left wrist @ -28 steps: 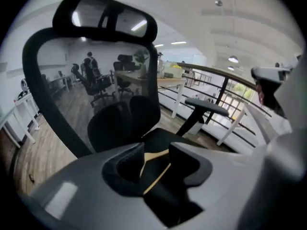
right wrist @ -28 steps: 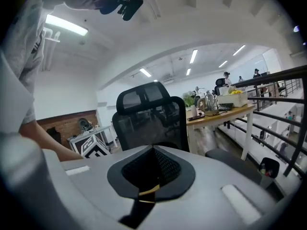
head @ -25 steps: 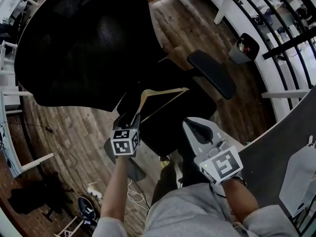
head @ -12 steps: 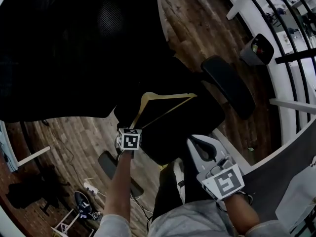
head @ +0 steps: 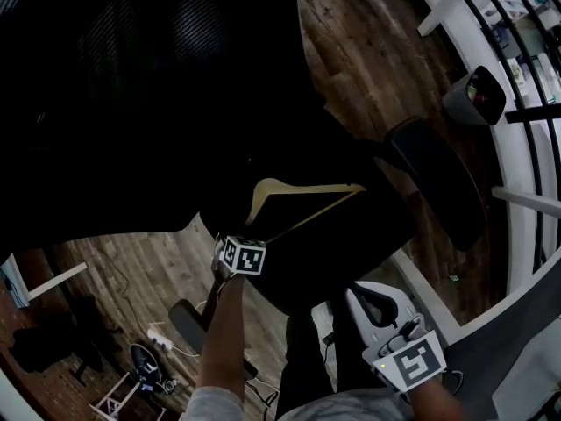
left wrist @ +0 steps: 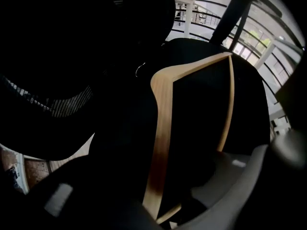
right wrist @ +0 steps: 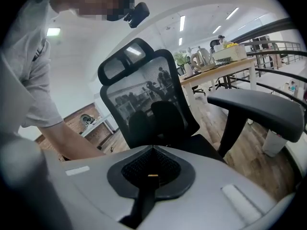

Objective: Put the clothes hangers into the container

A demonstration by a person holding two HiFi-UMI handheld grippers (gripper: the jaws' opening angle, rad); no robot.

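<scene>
Left gripper [left wrist: 163, 190] is dropping onto the light wooden clothes hanger [head: 316, 188] lying on the black office chair seat [head: 368, 235], half-open jaws closing around its arm but not pinching yet, right gripper [right wrist: 151, 176] idling shut and empty, so pickup's starting.

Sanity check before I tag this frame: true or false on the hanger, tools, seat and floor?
1. The wooden hanger lies on the chair seat. True.
2. The right tool holds the hanger. False: it is shut and empty. The hanger lies between the open jaws of the left tool, which have just been closing.
3. The chair seat is white. False: black.
4. The floor is wood planking. True.
</scene>
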